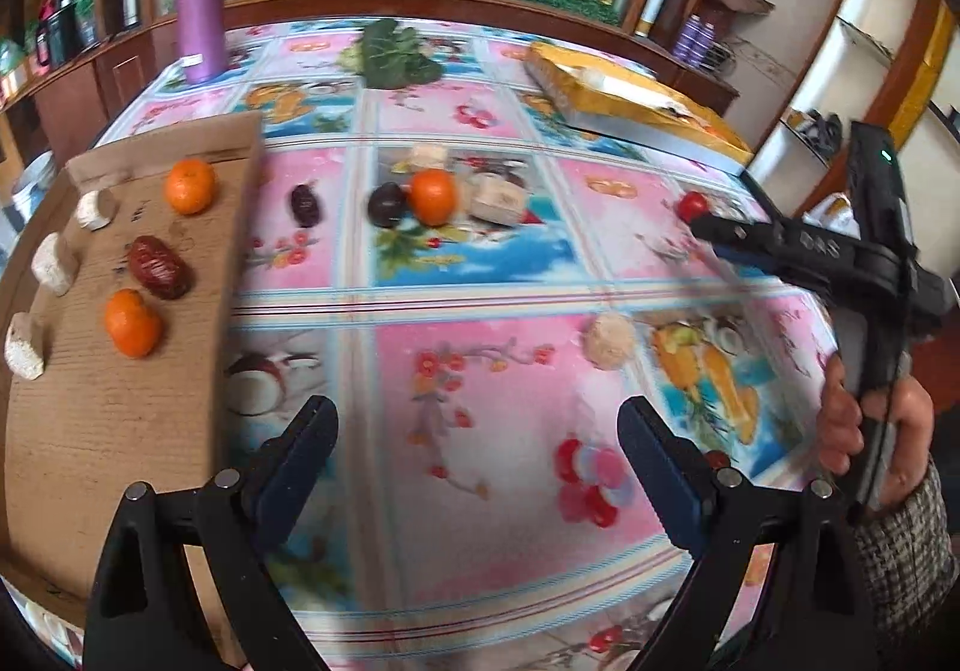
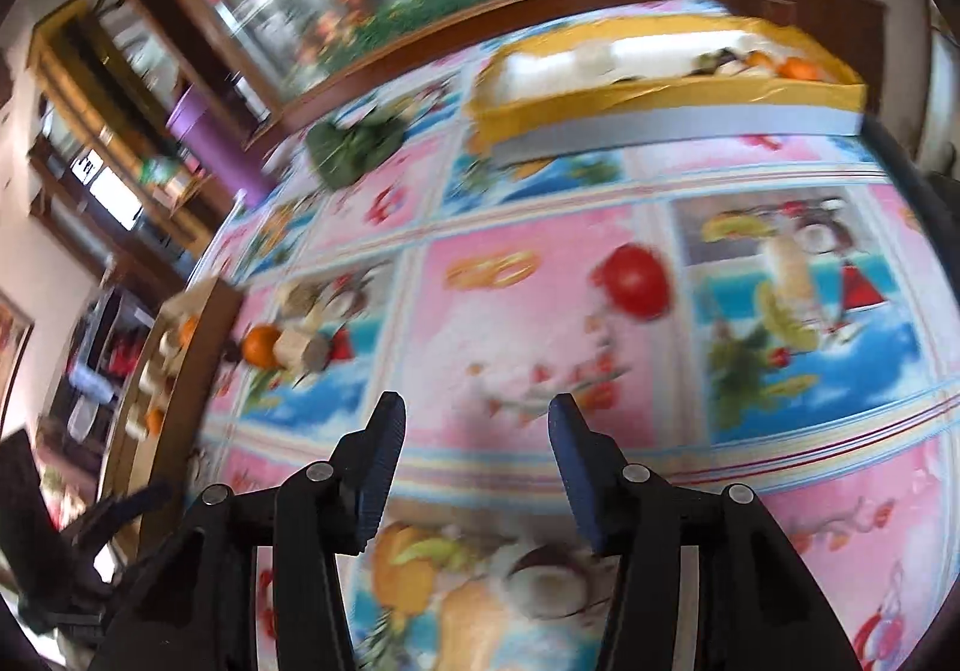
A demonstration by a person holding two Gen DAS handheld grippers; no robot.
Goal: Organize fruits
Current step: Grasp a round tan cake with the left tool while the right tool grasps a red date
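Spread across the table, a glossy fruit-print tablecloth (image 1: 480, 359) carries everything. At far left, a brown cardboard sheet (image 1: 120, 401) holds two orange tangerines (image 1: 190, 185), one wrinkled red date (image 1: 159, 267) and three pale round cakes (image 1: 55, 263). Nearby, the left gripper (image 1: 474, 431) tilts downward, jaws wide, empty. Farther right, the right gripper (image 2: 474, 419), hand-held, stands partly spread, empty, near one red tomato (image 2: 636, 281).

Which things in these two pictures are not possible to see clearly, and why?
- Yellow tray, right wrist view: motion blur smears its contents.
- Red fruit, left wrist view: partly behind the right gripper.
- Cardboard sheet, left wrist view: cut by the left edge.
- Shelf items: too small.
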